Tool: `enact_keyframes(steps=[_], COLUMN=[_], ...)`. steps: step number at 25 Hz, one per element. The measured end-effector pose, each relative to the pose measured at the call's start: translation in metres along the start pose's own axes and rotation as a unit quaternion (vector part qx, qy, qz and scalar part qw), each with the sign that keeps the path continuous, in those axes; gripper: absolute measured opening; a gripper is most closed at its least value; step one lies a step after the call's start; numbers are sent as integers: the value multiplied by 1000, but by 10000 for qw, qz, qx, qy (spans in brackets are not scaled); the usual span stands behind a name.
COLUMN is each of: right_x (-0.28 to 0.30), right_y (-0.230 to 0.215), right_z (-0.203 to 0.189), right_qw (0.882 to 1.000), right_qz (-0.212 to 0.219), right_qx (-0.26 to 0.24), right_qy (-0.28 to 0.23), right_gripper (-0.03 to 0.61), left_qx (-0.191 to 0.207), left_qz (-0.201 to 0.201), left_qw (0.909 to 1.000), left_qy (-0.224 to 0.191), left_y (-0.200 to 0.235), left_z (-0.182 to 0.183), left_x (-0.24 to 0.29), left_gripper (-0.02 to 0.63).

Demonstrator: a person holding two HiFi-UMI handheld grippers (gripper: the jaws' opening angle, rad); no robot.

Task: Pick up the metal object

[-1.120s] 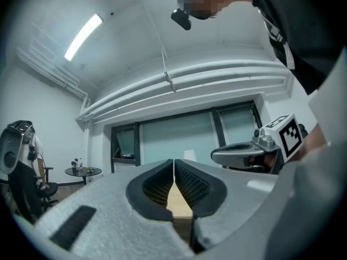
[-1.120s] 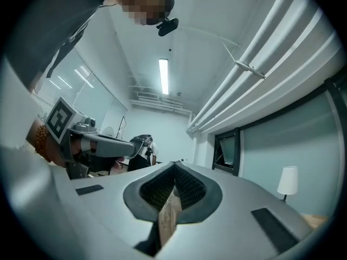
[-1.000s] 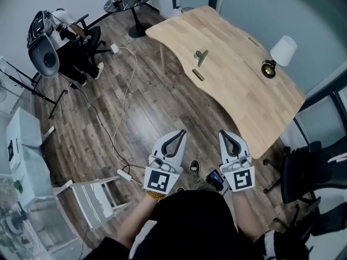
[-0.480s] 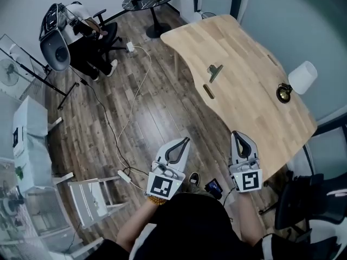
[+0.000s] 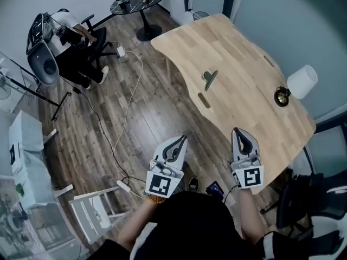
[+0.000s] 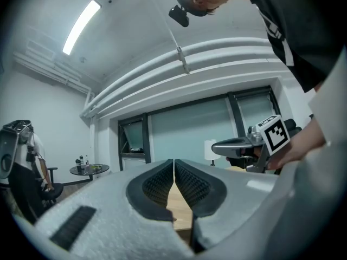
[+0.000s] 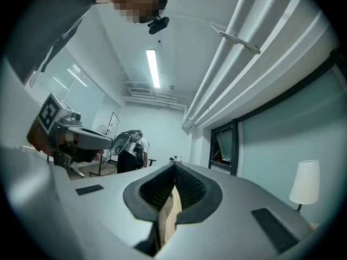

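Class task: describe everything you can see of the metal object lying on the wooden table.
The metal object is small and grey, clip-like: a wider head tapering to a thin tail. It lies flat on the light wooden table, near a dark oblong mark in the top. Only the table touches it.

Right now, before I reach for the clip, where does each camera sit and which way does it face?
Head view: on the person's head, looking steeply down at the table and metal clip; both forearms, left gripper and right gripper show.
Left gripper view: on the left gripper, looking along its shut jaws toward the windows; the right gripper and hand show at right.
Right gripper view: on the right gripper, along its shut jaws; the left gripper shows at left.
Shared: all three show the lamp.
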State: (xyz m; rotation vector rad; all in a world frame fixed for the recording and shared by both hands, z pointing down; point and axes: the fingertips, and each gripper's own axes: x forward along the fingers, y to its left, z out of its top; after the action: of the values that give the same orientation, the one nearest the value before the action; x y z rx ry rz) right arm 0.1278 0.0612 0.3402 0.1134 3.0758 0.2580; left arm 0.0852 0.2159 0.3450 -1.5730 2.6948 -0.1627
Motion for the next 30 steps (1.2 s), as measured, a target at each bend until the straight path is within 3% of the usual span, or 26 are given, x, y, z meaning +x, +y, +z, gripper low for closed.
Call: enact_keyframes(steps=[3, 8, 12, 16, 30], right_x=[21, 68, 107, 135, 162], right_y=[-10, -19, -29, -33, -85], right_z=[3, 1, -2, -6, -42], right_qw=[9997, 9985, 9967, 9938, 9788], right_qz=[-214, -385, -660, -923, -1712], right_qx=[-36, -216, -204, -211, -111], right_qy=[63, 312, 431, 575, 1117], right_gripper=[3, 3, 3, 3, 3], left_qx=[-30, 596, 514, 1099, 586], left_qz=[-211, -641, -869, -1256, -2023], left_qw=[9997, 9956, 9948, 9858, 9776], left_qy=[-87, -330, -164, -190, -44], left_y=[20, 57, 91, 113, 156], left_z=[1, 15, 2, -9, -46], left_x=[24, 63, 89, 105, 184], left_gripper=[20, 20, 20, 20, 20])
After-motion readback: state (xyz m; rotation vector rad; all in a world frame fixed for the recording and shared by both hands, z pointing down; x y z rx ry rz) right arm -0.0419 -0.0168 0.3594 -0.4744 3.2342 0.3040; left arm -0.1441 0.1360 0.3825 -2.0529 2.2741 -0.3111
